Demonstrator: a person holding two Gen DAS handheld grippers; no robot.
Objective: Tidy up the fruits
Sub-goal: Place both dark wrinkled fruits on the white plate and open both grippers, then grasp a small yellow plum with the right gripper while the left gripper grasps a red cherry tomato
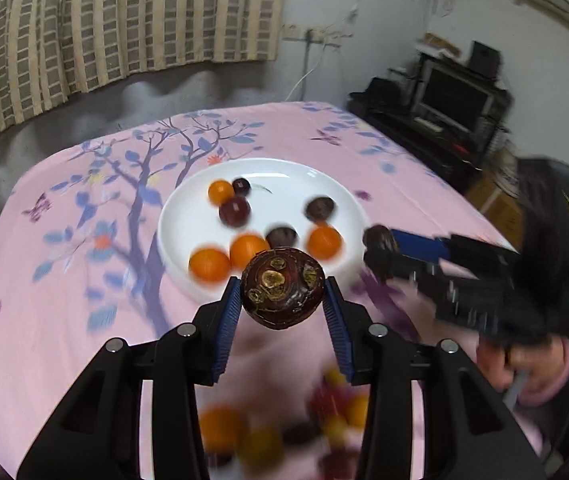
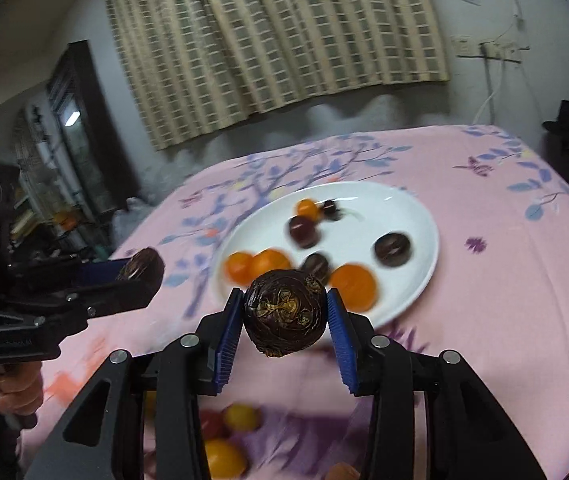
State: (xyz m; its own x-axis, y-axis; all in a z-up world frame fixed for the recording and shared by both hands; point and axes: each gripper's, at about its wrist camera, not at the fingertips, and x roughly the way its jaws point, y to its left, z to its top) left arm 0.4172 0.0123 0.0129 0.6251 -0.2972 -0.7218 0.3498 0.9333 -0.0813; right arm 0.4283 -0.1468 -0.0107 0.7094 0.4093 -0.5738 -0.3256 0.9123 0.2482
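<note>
My left gripper [image 1: 283,294] is shut on a dark brown round fruit [image 1: 282,286] with yellowish patches, held above the near rim of the white plate [image 1: 188,220]. My right gripper [image 2: 284,312] is shut on a similar dark brown fruit [image 2: 284,312], also just short of the white plate [image 2: 416,208]. On the plate lie several orange fruits [image 1: 246,249] and several dark ones [image 1: 235,210]. In the left wrist view the right gripper [image 1: 380,242] shows at the right with its fruit; in the right wrist view the left gripper [image 2: 142,270] shows at the left.
A pink floral cloth [image 1: 64,280] covers the table. Blurred loose fruits, orange, yellow and dark red, lie on the cloth near me [image 1: 220,428] [image 2: 224,452]. A checked curtain [image 1: 124,20] hangs behind, and dark shelving with a screen [image 1: 456,100] stands at the right.
</note>
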